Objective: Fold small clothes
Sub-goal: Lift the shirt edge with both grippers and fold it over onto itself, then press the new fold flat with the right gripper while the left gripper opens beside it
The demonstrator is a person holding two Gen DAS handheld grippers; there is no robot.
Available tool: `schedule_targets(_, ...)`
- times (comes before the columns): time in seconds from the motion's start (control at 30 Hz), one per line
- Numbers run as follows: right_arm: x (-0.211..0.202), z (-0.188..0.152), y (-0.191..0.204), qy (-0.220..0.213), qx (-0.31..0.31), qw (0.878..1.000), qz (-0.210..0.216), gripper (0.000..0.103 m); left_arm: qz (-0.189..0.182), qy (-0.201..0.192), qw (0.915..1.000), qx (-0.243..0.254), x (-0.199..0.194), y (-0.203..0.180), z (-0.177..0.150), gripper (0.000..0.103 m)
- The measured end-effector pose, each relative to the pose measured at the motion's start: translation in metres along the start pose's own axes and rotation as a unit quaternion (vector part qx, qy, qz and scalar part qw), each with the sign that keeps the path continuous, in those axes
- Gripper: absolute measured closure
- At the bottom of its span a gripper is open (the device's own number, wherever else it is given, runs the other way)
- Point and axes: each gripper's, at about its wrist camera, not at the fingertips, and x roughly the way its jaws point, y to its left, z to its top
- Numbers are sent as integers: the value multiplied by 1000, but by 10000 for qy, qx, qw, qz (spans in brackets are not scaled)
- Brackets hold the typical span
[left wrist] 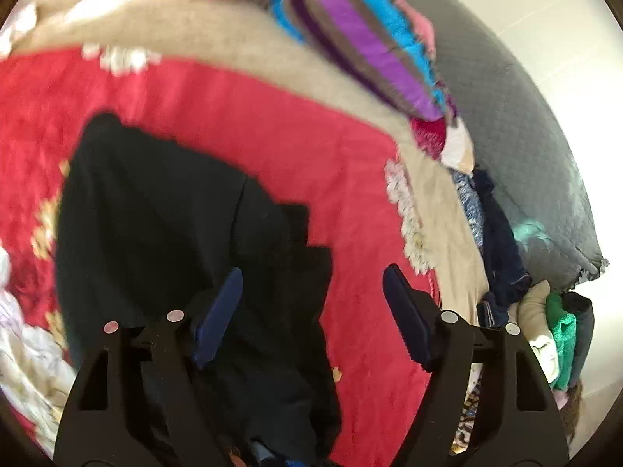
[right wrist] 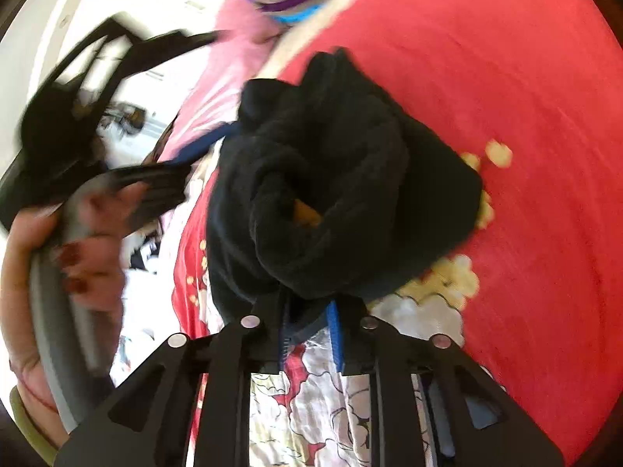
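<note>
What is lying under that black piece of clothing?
Under the black garment lies a red blanket with pale flower patterns. Whatever sits directly beneath the cloth's middle is covered.

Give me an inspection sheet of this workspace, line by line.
Surface: red blanket with pale flowers.
Job's things: black garment, bunched, one end in the right gripper.
Clutter: striped cushion, grey quilted pillow, stacked clothes at the bed's edge.
Grippers: left gripper open above the black garment; right gripper shut on it.
Cables: nothing seen.
Surroundings: pale wall.
</note>
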Motion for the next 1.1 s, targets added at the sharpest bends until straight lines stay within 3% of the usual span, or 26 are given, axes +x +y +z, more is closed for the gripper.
schedule_targets(0.13, -15, -4, 12, -283, -115, 9995, -114, 78, 227, -528, 9983, 70, -46, 13, 1, 36)
schedule_targets(0.23, -32, -6, 23, -639, -321, 9973, -180, 74, 690, -846, 9939, 150, -76, 33, -7, 36)
schedule_targets(0.3, -47, -2, 24, -959, -361, 9944, -274, 64, 1029, -946, 9900, 165, -89, 50, -17, 36)
schedule_targets(0.4, -68, 5, 26, -1511, -521, 9858, -521, 59, 1381, -929, 9859, 175, -96, 75, -35, 36)
schedule_targets(0.47, -72, 11, 27, -1600, -747, 9826, -567, 50, 1535, -865, 9841, 199, -96, 89, -48, 36)
schedule_targets(0.6, -55, 34, 28, -1244, -1362, 9813, -551, 49, 1542, -647, 9855, 288, -85, 98, -66, 36)
schedule_targets(0.77, -13, 75, 23, -655, -1310, 9878, -536, 49, 1492, -367, 9859, 662, -64, 88, -89, 36)
schedule_targets(1.0, 36, 90, 56, -233, -1928, 9791, -605, 49, 1583, -212, 9814, 1062, -47, 78, -105, 36)
schedule_targets(1.1, 61, 94, 54, -12, -2031, 9750, -897, 53, 1569, -220, 9814, 1083, -46, 77, -106, 36)
